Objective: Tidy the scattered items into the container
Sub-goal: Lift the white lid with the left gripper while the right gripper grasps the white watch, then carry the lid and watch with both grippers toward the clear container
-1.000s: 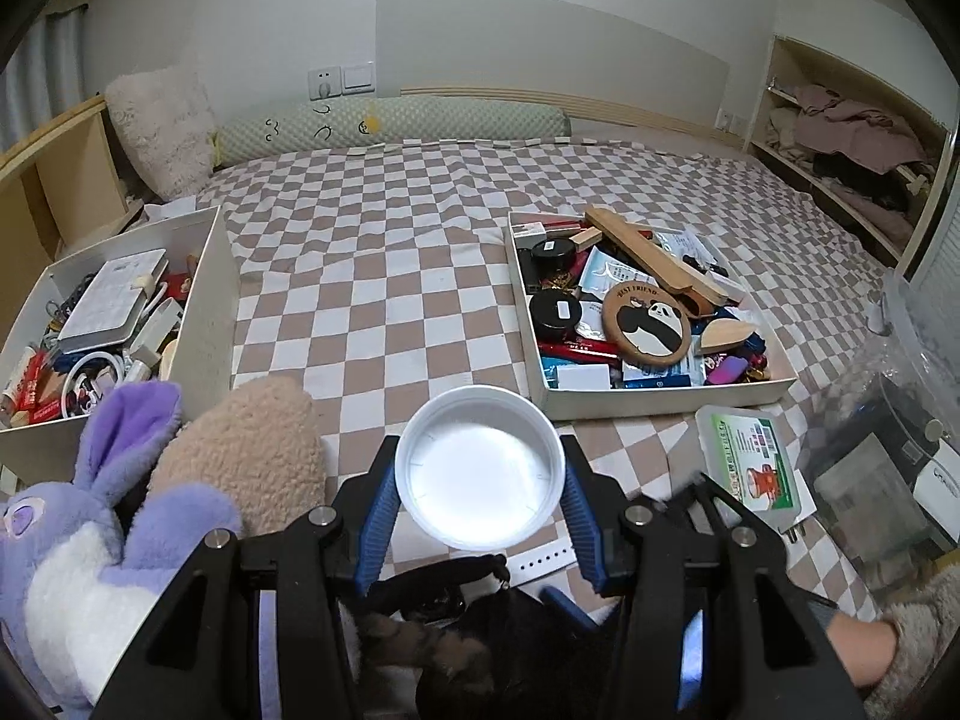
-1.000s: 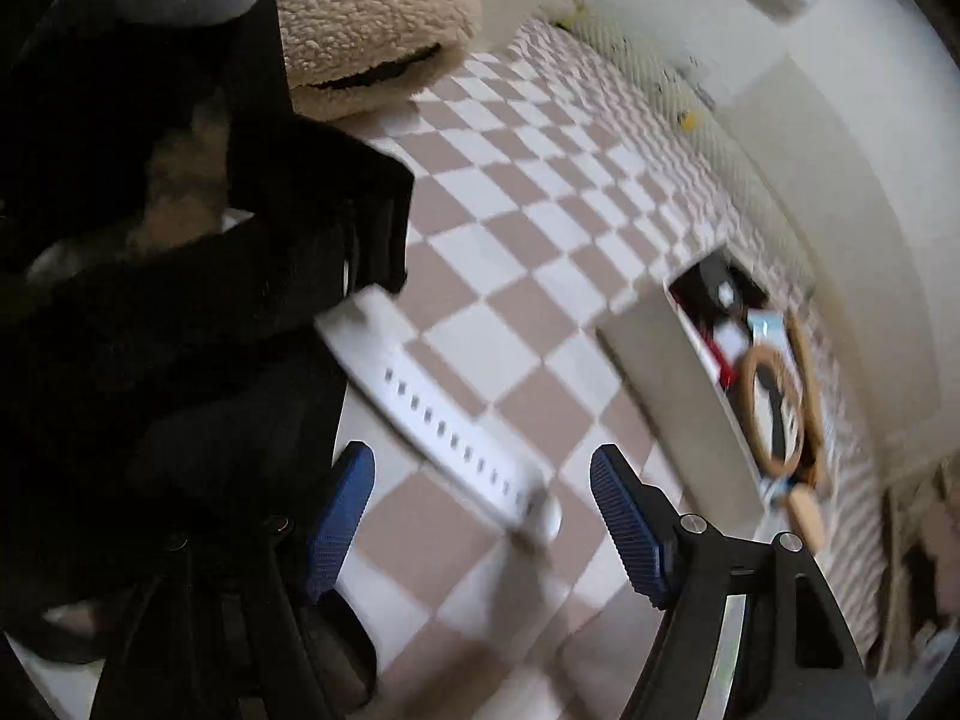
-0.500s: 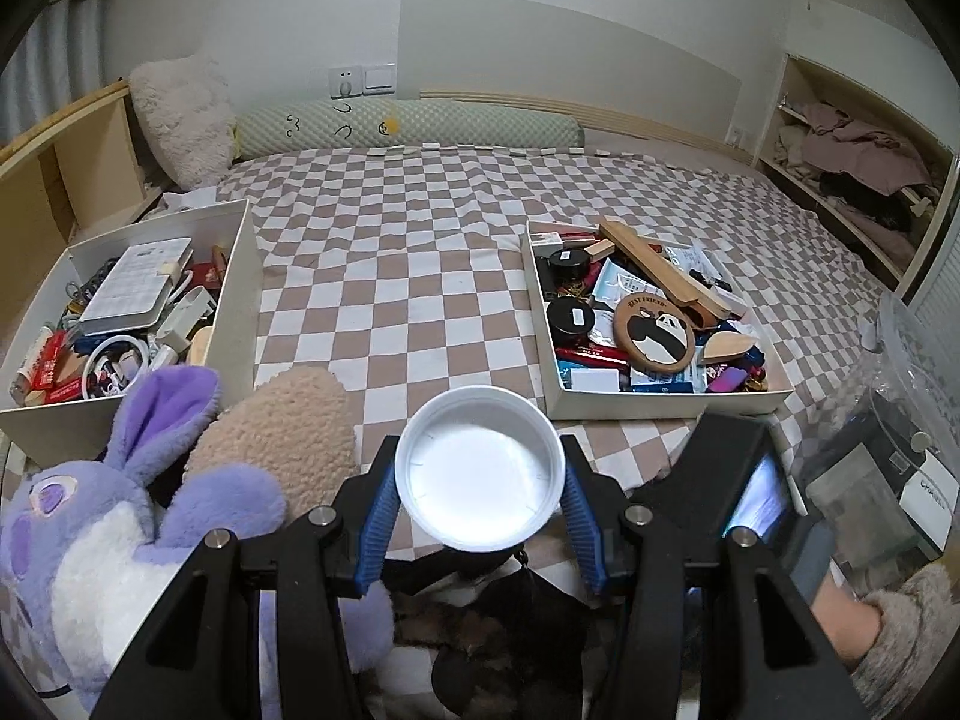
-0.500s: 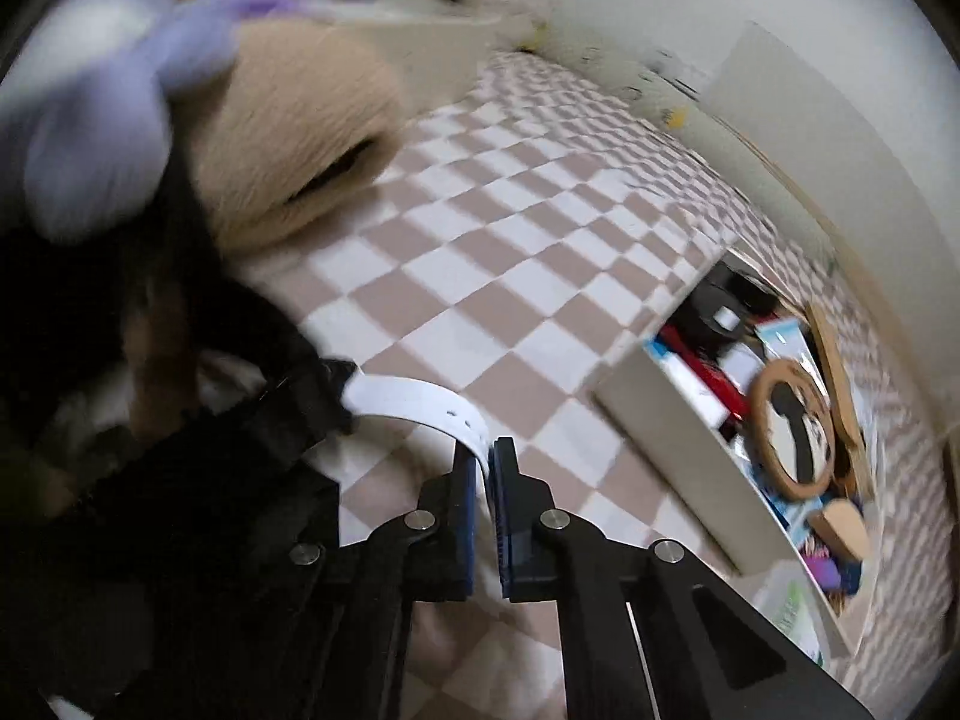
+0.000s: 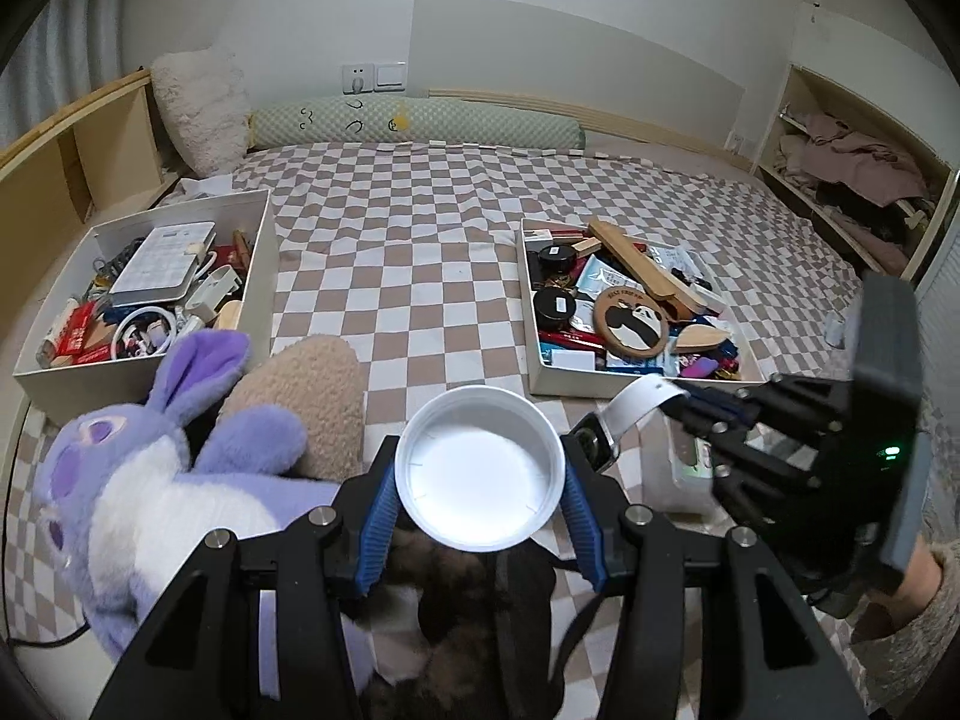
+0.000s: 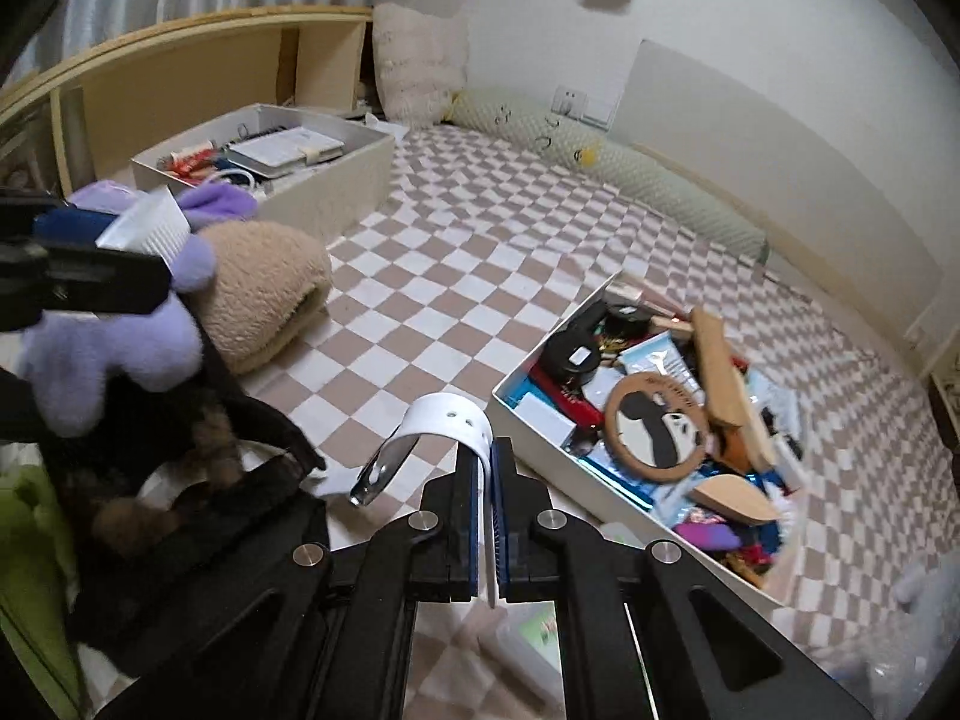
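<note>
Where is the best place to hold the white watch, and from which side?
Hold the flat white strap, as the right tool does now: fingers close on its two flat faces, coming end-on. The watch body hangs bulkier and smoother, probably likelier to slip.

Home bedroom. Bed with brown-and-white checkered sheet [image 5: 420, 252], green bolster pillow [image 5: 414, 123] along the padded headboard panel [image 5: 576, 78], fluffy cushion [image 5: 201, 108] in the corner. Wall sockets [image 5: 373, 77], wooden side shelving [image 6: 180, 78], open shelf piled with clothes [image 5: 852, 168]. Purple plush rabbit [image 5: 162, 468] lies on the bed.
</note>
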